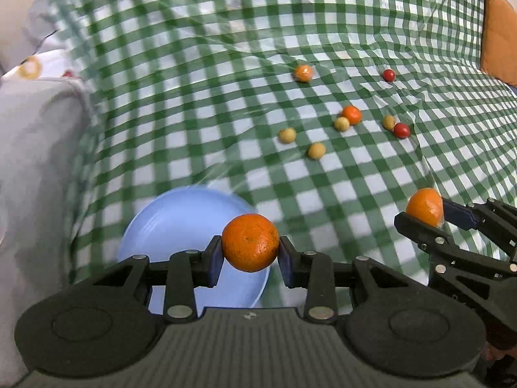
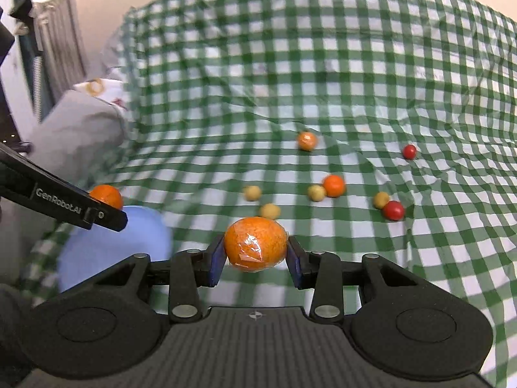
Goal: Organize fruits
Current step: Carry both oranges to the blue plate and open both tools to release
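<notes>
Your blue plate is smeared by blur, and the left hand-held gripper covers its near edge, so you cannot tell how far it reaches toward you. That gripper is clamped on a bare orange, held above the plate's right side. To its right, your right hand-held gripper is clamped on a plastic-wrapped orange; in the left wrist view that fruit is half hidden behind the black finger.

The green checked cloth is rumpled and runs out of view ahead of you. A grey pillow bounds it on the left of your left gripper, and an orange-brown cushion sits far right.

Ahead of both grippers, loose fruit lies well apart from the plate: another wrapped orange farthest off, a small orange touching a yellow ball, two more yellow ones, a yellow one against a red one, and a lone red one. The cloth between the grippers and the fruit is bare.
</notes>
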Motion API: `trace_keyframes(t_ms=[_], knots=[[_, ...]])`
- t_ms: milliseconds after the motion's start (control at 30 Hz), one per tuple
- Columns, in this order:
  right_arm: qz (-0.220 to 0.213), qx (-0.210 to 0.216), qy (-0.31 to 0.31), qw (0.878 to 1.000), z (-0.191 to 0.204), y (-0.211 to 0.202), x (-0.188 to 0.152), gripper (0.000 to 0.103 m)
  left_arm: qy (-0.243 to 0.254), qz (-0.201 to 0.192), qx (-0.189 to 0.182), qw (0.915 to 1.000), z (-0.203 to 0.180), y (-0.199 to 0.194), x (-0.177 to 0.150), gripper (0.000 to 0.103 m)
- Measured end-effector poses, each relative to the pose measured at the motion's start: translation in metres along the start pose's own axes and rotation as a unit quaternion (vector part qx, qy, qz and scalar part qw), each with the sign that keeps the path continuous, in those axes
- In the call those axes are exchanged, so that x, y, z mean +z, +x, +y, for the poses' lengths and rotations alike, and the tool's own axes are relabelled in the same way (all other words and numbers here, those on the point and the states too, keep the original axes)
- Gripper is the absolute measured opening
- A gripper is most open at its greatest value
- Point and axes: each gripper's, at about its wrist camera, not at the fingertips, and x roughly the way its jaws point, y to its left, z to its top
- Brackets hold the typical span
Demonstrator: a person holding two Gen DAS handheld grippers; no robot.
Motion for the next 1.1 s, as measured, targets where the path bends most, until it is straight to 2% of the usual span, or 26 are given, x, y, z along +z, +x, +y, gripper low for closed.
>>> trace_keyframes(t_ms=[300,533,733,967,1100], knots=[[0.013,0.052,-0.024,0.998,0.07,-0.056,-0.017,0.041,-0.048,0.001,0.014,0.9987,0.055,-0.065,-0.074,0.04],[0.024,0.069,-0.053,0.996,0.114,-0.075,-0.028,0.041,-0.08,-0.006,0.019,0.9966,0.084,-0.091,-0.109,0.04],[0.025,0.07,-0.069,0.995,0.13,-0.084,-0.029,0.041,-0.093,-0.016,0.018,0.9954,0.096,-0.1,-0.119,0.04],[0.026,0.071,-0.07,0.995,0.129,-0.084,-0.028,0.041,-0.097,-0.018,0.017,0.995,0.101,-0.098,-0.118,0.04],[0.043,0.068,-0.062,0.995,0.129,-0.077,-0.023,0.041,-0.096,-0.016,0.018,0.9951,0.103,-0.093,-0.114,0.04]])
